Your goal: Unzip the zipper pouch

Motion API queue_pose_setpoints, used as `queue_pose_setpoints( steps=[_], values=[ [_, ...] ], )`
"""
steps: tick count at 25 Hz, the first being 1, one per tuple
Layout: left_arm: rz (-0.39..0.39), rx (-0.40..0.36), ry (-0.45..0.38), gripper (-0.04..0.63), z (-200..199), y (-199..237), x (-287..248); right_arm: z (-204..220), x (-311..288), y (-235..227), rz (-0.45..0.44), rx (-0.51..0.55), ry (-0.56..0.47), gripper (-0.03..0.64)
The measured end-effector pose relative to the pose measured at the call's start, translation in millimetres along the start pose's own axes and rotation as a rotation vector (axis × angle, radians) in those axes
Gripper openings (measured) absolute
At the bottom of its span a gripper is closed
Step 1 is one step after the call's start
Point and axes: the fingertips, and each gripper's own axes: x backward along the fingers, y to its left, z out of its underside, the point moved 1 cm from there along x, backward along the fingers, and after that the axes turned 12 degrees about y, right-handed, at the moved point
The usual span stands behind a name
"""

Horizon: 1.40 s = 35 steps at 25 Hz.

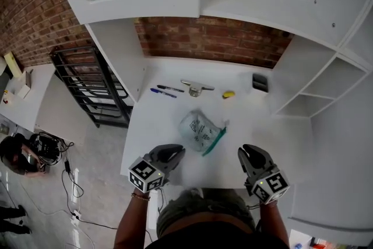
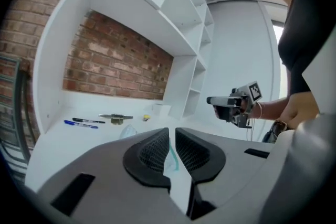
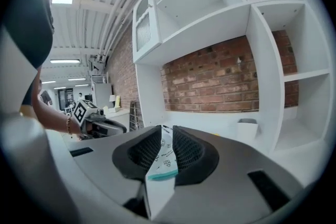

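Observation:
A clear zipper pouch point(image 1: 200, 130) with printed marks and a teal zipper edge lies flat on the white table point(image 1: 157, 119), in the middle. My left gripper point(image 1: 178, 150) hovers just in front of its near left corner, apart from it, jaws together and empty. My right gripper point(image 1: 245, 152) hangs to the pouch's right, well clear of it, jaws also together and empty. In the left gripper view a strip of the teal zipper point(image 2: 171, 157) shows through the slit of the left gripper point(image 2: 172, 144). The right gripper point(image 3: 167, 147) frames the pouch point(image 3: 165, 157) the same way.
Two pens point(image 1: 165, 90), a metal tool point(image 1: 197, 87), a small yellow object point(image 1: 228, 94) and a grey cup point(image 1: 260, 83) lie along the table's back by the brick wall. White shelving point(image 1: 326, 67) rises on the right. A black rack point(image 1: 87, 84) stands left.

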Motion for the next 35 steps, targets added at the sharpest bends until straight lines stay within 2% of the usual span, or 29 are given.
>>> queue_pose_setpoints(
  steps=[3, 6, 12, 17, 25, 35],
  values=[
    [-0.092, 0.046, -0.058, 0.018, 3, 4, 18, 3, 8, -1, 0.060, -0.042, -0.032, 0.064],
    [-0.162, 0.046, -0.077, 0.009, 6, 3, 34, 8, 13, 6, 0.086, -0.068, -0.023, 0.057],
    [-0.244, 0.090, -0.082, 0.006, 18, 1, 56, 28, 20, 22, 0.111, -0.097, 0.027, 0.040],
    [-0.245, 0.129, -0.061, 0.006, 38, -3, 70, 31, 23, 32, 0.128, -0.106, 0.033, 0.021],
    [-0.259, 0.090, -0.026, 0.006, 48, -7, 75, 37, 26, 35, 0.135, -0.111, 0.035, 0.012],
    [-0.276, 0.078, -0.014, 0.006, 48, -9, 68, 40, 29, 35, 0.133, -0.095, 0.054, 0.012]
  ],
)
